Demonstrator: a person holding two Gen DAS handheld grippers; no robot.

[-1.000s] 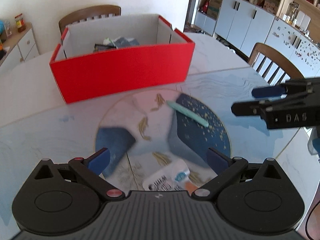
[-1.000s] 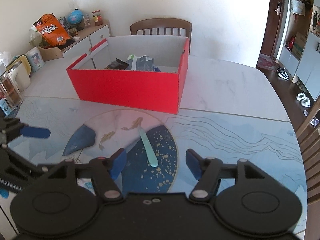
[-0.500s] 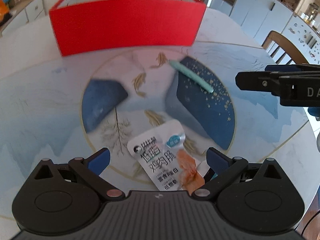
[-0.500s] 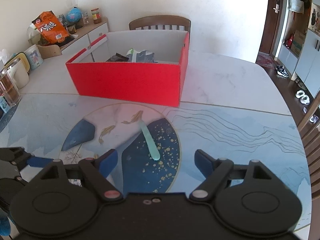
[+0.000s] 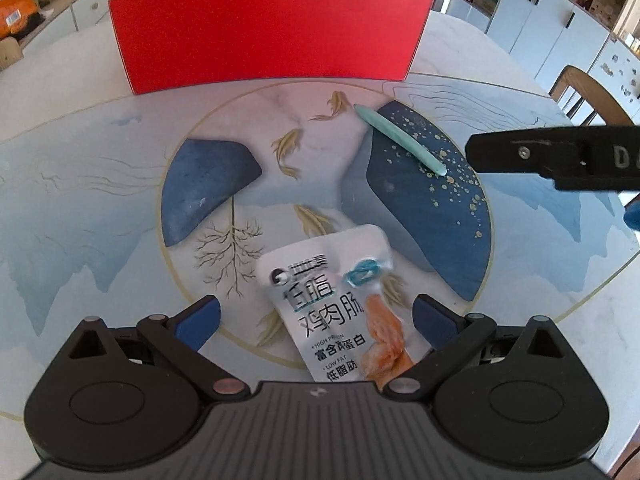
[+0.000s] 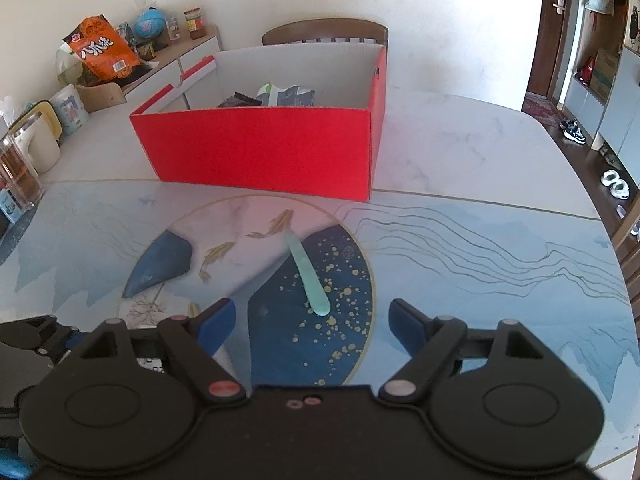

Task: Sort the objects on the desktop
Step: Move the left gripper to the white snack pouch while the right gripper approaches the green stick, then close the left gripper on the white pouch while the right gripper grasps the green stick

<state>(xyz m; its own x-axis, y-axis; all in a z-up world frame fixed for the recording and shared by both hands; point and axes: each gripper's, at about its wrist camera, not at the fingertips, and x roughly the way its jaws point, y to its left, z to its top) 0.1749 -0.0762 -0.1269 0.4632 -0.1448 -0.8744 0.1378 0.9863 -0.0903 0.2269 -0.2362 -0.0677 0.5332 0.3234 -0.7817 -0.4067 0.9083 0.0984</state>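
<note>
A white snack pouch (image 5: 340, 304) with Chinese print lies flat on the table between the blue pads of my open left gripper (image 5: 316, 320), which hovers over it. A slim mint-green stick (image 5: 400, 140) lies further off on the round painted disc; it also shows in the right wrist view (image 6: 308, 276). My right gripper (image 6: 312, 324) is open and empty, just short of the stick's near end. The red box (image 6: 260, 148) stands behind, with packets inside.
The right gripper's arm (image 5: 556, 156) reaches in at the right of the left wrist view. A sideboard (image 6: 132, 76) with a snack bag and jars stands at the far left. A wooden chair (image 6: 324, 34) stands behind the box. The table edge (image 6: 616, 264) is at the right.
My left gripper has tilted down and moved in over the white pouch, which now lies between its fingers. My right gripper has moved slightly forward toward the green stick.
</note>
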